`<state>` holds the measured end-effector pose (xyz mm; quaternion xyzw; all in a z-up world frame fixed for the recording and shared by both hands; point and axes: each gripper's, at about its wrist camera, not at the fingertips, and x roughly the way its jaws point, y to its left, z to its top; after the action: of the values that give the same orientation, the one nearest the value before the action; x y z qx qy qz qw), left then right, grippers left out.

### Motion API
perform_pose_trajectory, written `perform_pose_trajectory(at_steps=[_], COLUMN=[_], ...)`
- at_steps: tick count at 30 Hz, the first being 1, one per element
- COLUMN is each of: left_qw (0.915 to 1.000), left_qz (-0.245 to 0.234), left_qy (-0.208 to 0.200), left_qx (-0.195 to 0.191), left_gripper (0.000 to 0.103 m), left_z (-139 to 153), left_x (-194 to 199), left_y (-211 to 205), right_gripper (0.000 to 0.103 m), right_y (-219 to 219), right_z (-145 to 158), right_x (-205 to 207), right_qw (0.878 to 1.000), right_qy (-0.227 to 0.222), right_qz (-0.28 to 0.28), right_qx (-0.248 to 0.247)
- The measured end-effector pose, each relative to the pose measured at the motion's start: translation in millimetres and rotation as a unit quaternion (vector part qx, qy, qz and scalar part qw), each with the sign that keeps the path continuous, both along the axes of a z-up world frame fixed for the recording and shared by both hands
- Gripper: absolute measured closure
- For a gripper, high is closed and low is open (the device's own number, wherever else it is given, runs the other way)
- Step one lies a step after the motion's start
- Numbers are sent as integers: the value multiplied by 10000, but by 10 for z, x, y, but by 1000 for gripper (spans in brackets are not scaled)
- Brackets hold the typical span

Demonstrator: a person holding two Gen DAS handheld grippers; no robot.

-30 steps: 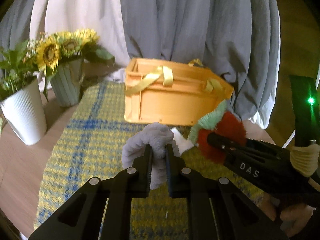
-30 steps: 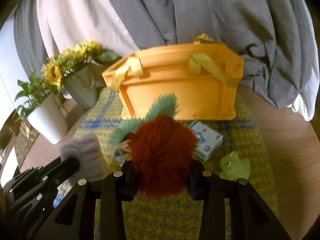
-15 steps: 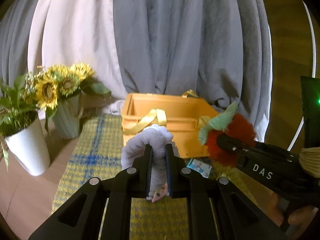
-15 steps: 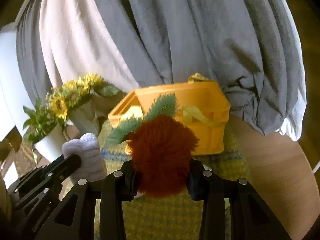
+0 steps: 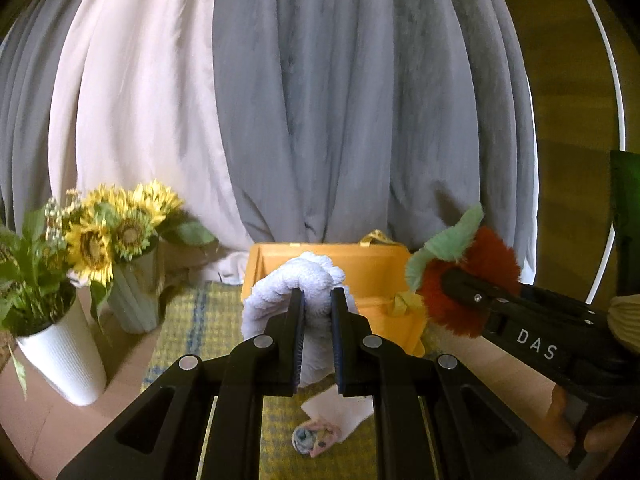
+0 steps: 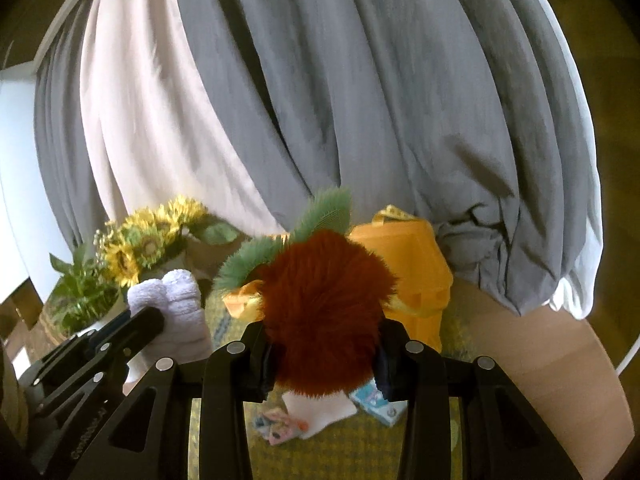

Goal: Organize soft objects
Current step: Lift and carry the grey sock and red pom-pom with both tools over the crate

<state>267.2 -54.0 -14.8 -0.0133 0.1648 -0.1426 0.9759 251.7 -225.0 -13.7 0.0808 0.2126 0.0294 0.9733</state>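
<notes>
My left gripper (image 5: 316, 300) is shut on a pale lilac fluffy toy (image 5: 292, 280) and holds it in the air in front of the orange basket (image 5: 380, 280). My right gripper (image 6: 320, 340) is shut on a red furry toy with green feathery leaves (image 6: 324, 280), also lifted, in front of the orange basket (image 6: 416, 264). The red toy (image 5: 472, 280) and the right gripper show at the right of the left wrist view. The lilac toy (image 6: 176, 304) shows at the left of the right wrist view.
A white sock with a coloured toe (image 5: 332, 420) lies on the yellow-blue woven mat (image 5: 180, 328) below. A small blue packet (image 6: 380, 400) lies on the mat. A sunflower vase (image 5: 132, 280) and a white plant pot (image 5: 60, 352) stand left. Grey and white curtains hang behind.
Both grippers have risen with their toys, so the basket and mat now sit lower and farther in view and the curtains fill most of each frame.
</notes>
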Motion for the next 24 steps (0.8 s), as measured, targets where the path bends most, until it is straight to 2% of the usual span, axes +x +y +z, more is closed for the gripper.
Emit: perform_pose_trajectory(at_steps=[16,24], left_qw=[9993,9986], left_qz=[-103,-152], left_qy=[-371,-472], left_qx=[30,176], left_gripper=[90,89], left_z=[198,259], left_x=[450,774], left_y=[-90,-235], right_gripper=[64,64], right_y=[-59,-122], right_z=[235,243], right_x=[345,691], right_qw=[9991,9994], right_qy=[-420,-341], right_qz=[-82,-84], right_qx=[-27,-74])
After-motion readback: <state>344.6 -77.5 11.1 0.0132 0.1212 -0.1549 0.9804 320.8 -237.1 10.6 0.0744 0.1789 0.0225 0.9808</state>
